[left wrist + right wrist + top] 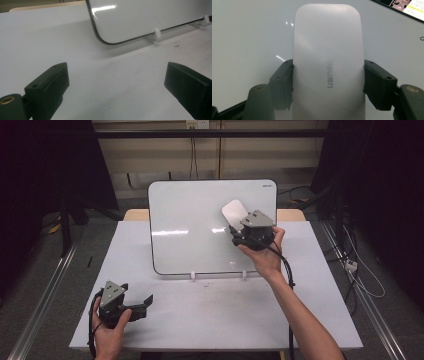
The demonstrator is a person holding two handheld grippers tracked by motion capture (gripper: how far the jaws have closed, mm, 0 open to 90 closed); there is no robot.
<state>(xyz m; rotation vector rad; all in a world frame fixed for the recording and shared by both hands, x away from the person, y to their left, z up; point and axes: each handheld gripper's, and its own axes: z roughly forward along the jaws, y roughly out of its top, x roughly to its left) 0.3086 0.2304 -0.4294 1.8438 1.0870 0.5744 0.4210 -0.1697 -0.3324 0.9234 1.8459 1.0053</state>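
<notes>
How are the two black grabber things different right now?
The right gripper is shut on a white eraser; the left gripper is open, holding nothing. The right gripper is up at the whiteboard; the left gripper sits low over the table. Both have black jaws.

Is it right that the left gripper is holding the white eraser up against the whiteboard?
No, it is the right gripper that holds the white eraser against the whiteboard, as the right gripper view shows. The left gripper sits open over the table.
</notes>
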